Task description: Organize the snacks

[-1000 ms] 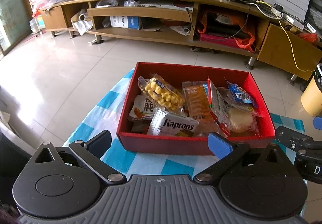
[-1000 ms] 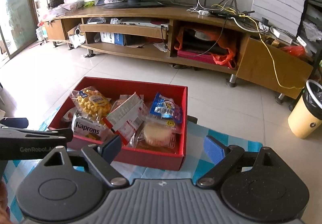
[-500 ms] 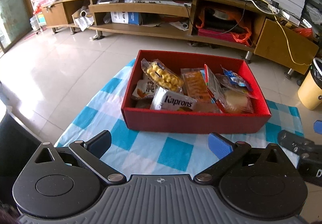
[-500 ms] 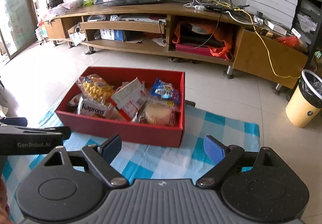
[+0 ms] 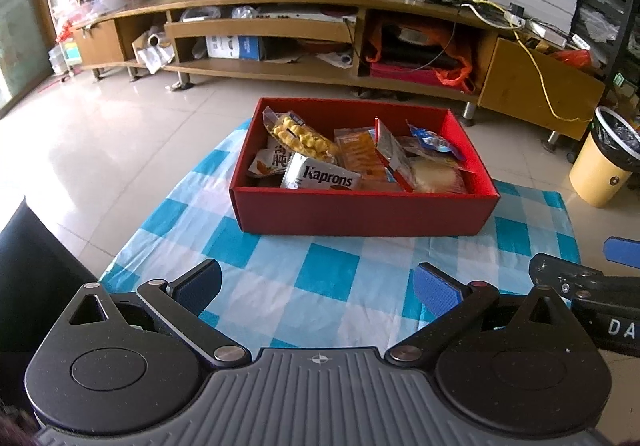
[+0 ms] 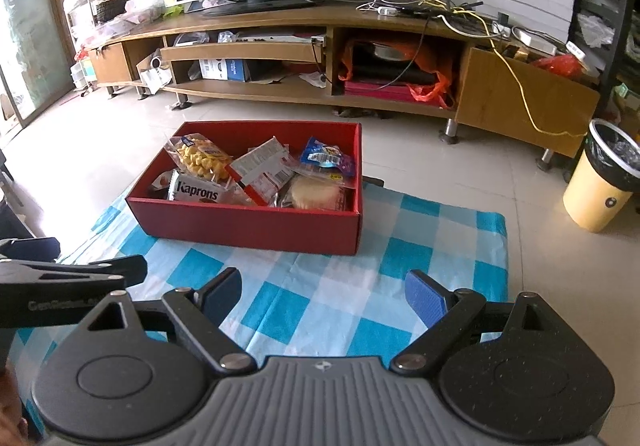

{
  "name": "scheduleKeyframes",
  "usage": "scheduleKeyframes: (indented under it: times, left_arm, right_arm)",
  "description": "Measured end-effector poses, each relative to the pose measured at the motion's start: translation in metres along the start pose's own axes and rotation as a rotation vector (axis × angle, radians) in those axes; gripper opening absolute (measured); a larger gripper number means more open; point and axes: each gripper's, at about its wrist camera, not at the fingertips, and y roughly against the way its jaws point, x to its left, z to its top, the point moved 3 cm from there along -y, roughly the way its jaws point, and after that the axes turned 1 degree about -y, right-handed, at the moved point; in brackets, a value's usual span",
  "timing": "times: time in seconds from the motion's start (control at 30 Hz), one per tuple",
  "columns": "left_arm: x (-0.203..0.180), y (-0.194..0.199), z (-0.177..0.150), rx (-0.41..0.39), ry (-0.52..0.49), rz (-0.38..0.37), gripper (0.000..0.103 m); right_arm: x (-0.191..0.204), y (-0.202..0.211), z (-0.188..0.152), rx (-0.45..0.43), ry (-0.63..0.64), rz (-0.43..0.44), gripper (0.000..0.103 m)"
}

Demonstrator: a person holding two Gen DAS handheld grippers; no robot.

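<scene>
Red box (image 5: 362,211) sits on blue-and-white checked cloth (image 5: 332,278) on tiled floor, long axis running left-right in the left wrist view, near long wall facing the camera; in the right wrist view it sits skewed, long axis slanting from lower left toward upper right. Box packed with snack packs: white wrapper (image 5: 322,177) reading "Kaprons" lies against the near wall at left, text upright toward camera; clear bag of yellow puffs (image 5: 301,137) behind it; white pack with a Chinese character (image 5: 276,159) at far left; orange cracker pack (image 5: 358,157) mid; round pale cake in clear wrap (image 5: 434,174) right; blue packet (image 5: 434,143) behind it, writing too small to read. Left gripper (image 5: 318,286) hangs over the cloth well short of the box, jaws apart, nothing between. Right gripper (image 6: 322,292) likewise over the cloth, jaws wide apart, empty. Left gripper's side reads "GenRobot" blurred; right one shows "DA". Yellow bin (image 6: 598,185) off right, wooden TV stand (image 6: 304,57) behind.
</scene>
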Motion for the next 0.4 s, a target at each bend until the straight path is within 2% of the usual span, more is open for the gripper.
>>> scheduleKeyframes:
  times: [0.27,0.4]
  left_arm:
    - [-0.002,0.013,-0.01,-0.022,-0.011,-0.008,0.103]
    - [-0.003,0.02,-0.014,-0.046,-0.026,0.018,0.103]
  right_arm:
    - [-0.004,0.008,-0.009,-0.001,-0.008,-0.003,0.089]
    - [-0.003,0.01,-0.012,0.001,-0.002,-0.005,0.089]
